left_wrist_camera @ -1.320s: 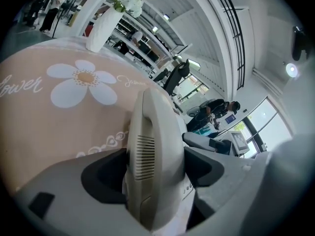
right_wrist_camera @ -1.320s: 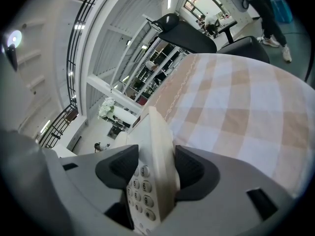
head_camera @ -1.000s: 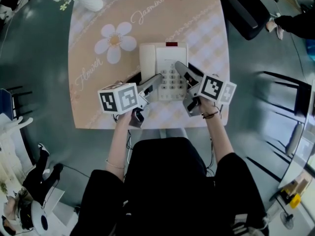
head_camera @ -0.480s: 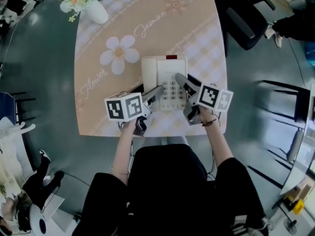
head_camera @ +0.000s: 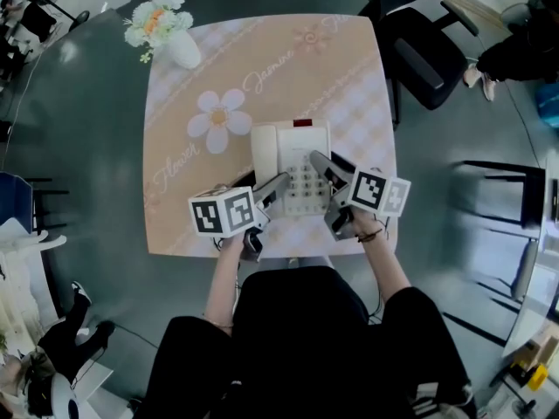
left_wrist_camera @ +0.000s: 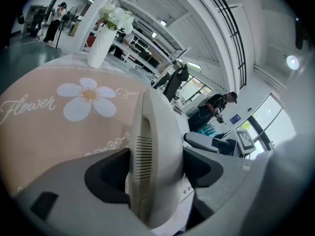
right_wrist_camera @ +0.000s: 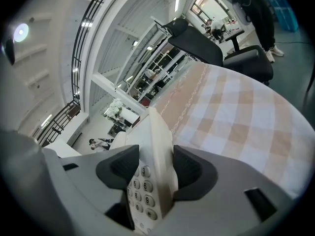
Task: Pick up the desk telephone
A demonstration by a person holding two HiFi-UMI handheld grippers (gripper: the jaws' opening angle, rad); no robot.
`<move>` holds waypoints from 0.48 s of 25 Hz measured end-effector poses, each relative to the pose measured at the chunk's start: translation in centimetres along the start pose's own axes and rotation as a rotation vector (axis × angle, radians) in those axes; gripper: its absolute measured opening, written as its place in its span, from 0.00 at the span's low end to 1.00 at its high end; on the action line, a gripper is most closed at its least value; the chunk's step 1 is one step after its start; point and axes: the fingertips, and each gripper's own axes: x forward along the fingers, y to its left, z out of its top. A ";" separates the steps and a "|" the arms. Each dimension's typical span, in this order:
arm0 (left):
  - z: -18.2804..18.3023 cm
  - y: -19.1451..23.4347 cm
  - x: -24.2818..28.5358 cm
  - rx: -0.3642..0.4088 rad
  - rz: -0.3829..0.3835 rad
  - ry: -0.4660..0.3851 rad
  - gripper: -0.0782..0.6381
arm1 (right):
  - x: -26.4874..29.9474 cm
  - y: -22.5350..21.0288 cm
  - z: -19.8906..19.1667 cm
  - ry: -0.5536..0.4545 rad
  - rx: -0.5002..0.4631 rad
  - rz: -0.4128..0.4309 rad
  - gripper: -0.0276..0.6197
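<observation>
From the head view, one white desk telephone [head_camera: 281, 145] sits at the near middle of the desk [head_camera: 354, 77], with two grippers on it. The left hand-held gripper [head_camera: 278, 184] takes its left side and the right hand-held gripper [head_camera: 318, 159] its right. Only the left gripper view shows the jaws clamped on the handset [left_wrist_camera: 160, 127] at its slotted grille. Only the right gripper view shows the jaws pinching the edge beside the keypad [right_wrist_camera: 140, 191]. One vase of flowers [head_camera: 173, 40] stands at the far corner, and one office chair [head_camera: 421, 49] is beside the desk. No view shows whether the telephone is clear of the cloth.
</observation>
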 end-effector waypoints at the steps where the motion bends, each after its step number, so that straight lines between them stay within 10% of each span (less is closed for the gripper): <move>1: 0.1 -0.2 -0.3 0.001 0.000 -0.006 0.57 | -0.1 0.3 0.1 -0.003 -0.007 0.004 0.36; 12: 1.7 -2.1 -3.3 0.021 -0.006 -0.052 0.56 | -1.8 4.0 1.5 -0.057 -0.052 0.035 0.36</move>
